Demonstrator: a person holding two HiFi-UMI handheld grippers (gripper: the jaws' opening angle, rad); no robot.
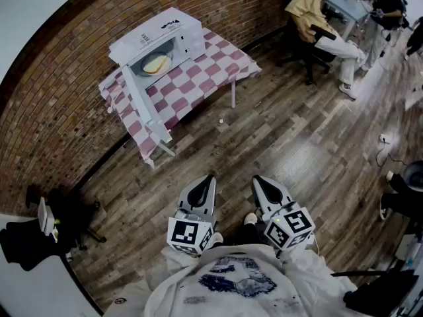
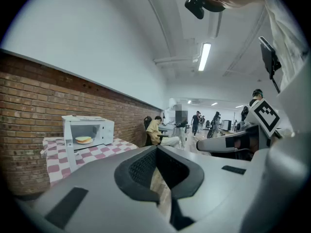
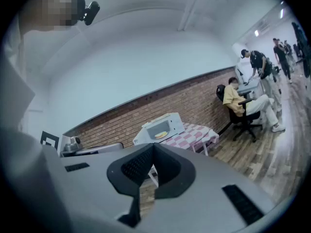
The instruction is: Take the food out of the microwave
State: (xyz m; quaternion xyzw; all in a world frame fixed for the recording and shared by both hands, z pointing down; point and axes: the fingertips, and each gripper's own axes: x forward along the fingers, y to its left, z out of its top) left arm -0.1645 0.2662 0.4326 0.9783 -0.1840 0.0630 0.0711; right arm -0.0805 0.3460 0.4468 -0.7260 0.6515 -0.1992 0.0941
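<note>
A white microwave [image 1: 162, 39] stands on a table with a red-and-white checked cloth [image 1: 218, 68] against the brick wall, its door [image 1: 142, 104] swung wide open. Inside lies a flat yellowish food item on a plate [image 1: 156, 63], also visible as food [image 2: 83, 140] and food [image 3: 161, 134]. Both grippers are held close to my body, far from the table. My left gripper [image 1: 209, 179] is shut with nothing in it, and my right gripper [image 1: 259, 180] is shut and empty too. Their tips [image 2: 156, 148] [image 3: 153, 144] point toward the microwave.
Wooden floor lies between me and the table. A seated person in a yellow top [image 1: 316, 12] occupies a chair at the far right, with other people at desks behind. A black stand with gear [image 1: 46, 226] sits at the left. Cables and a socket [image 1: 383, 139] lie on the floor at right.
</note>
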